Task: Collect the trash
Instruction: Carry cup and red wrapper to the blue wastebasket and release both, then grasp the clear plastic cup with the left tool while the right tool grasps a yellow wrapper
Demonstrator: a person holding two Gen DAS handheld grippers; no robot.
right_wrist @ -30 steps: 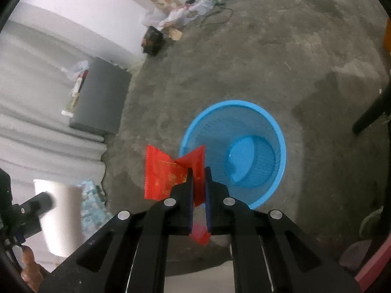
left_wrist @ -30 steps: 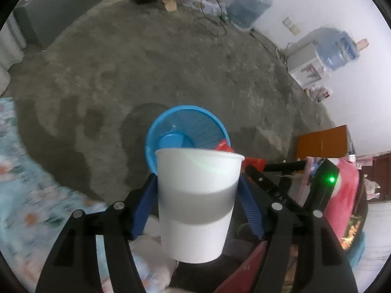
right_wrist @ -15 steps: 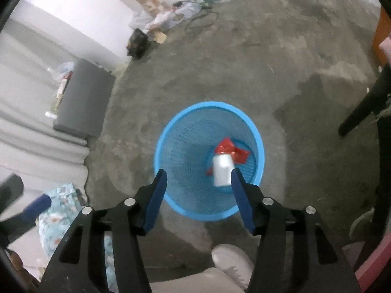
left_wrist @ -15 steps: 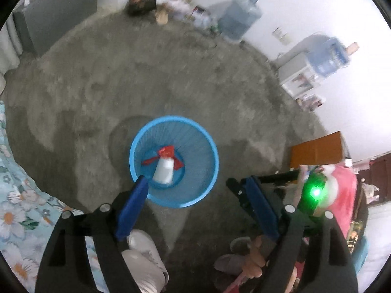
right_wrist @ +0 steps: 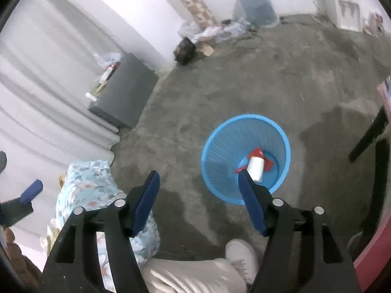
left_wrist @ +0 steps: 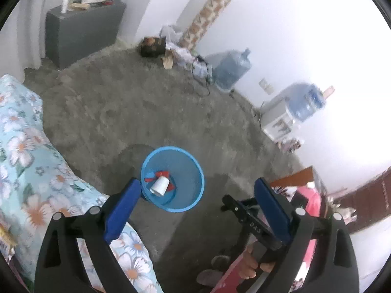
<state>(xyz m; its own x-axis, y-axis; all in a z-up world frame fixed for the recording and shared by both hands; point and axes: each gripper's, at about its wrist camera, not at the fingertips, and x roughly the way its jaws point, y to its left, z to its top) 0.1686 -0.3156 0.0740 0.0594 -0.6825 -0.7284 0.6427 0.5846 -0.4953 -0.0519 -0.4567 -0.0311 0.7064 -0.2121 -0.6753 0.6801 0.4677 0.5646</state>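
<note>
Both pieces of trash have dropped: white cup (left_wrist: 160,185) lies on red wrapper (right_wrist: 266,162), seemingly crumpled, inside blue basket (left_wrist: 193,168). Left hand-held gripper (left_wrist: 196,199) and right hand-held gripper (right_wrist: 198,195) have just been opening, spread and empty.

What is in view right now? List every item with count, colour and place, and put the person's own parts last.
basket: one, blue, on the grey floor.
paper cup: one, white, lying on its side inside the basket.
wrapper: one, red, under the cup in the basket.
water jugs: two, blue; one on the floor by the wall, one on a white dispenser.
cabinet: one, dark grey, against the wall, clutter on top.
bedsheet: one, light blue, floral, left.
left gripper: black with blue pads, open, empty.
right gripper: same, open, empty.
shoe: one, white, bottom edge.
</note>
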